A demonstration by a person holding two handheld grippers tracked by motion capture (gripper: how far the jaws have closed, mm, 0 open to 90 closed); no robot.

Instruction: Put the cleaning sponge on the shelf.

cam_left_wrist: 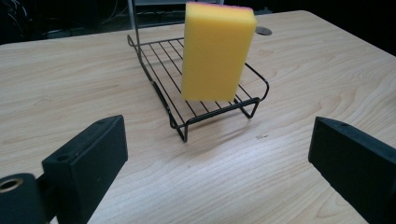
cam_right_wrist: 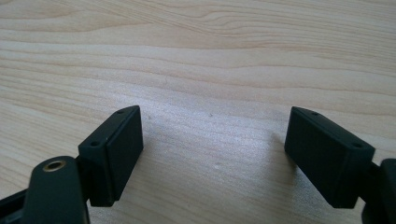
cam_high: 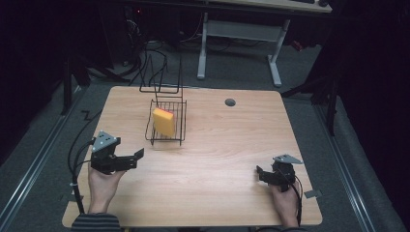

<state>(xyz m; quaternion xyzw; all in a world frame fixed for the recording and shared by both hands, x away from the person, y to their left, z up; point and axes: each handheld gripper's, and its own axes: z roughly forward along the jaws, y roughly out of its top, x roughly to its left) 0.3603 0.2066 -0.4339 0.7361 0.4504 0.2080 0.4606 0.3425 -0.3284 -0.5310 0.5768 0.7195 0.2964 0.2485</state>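
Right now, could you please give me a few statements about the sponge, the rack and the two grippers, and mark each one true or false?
1. The yellow sponge stands upright on the black wire rack. True.
2. The left gripper is clamped on the sponge. False: its jaws stand open with nothing between them, short of the rack.
3. The right gripper is open over bare wooden table. True.
4. The rack lies on the floor beside the table. False: it sits on the tabletop, toward the far side.
5. The sponge is blue. False: it is yellow, with a thin pink edge along its top.
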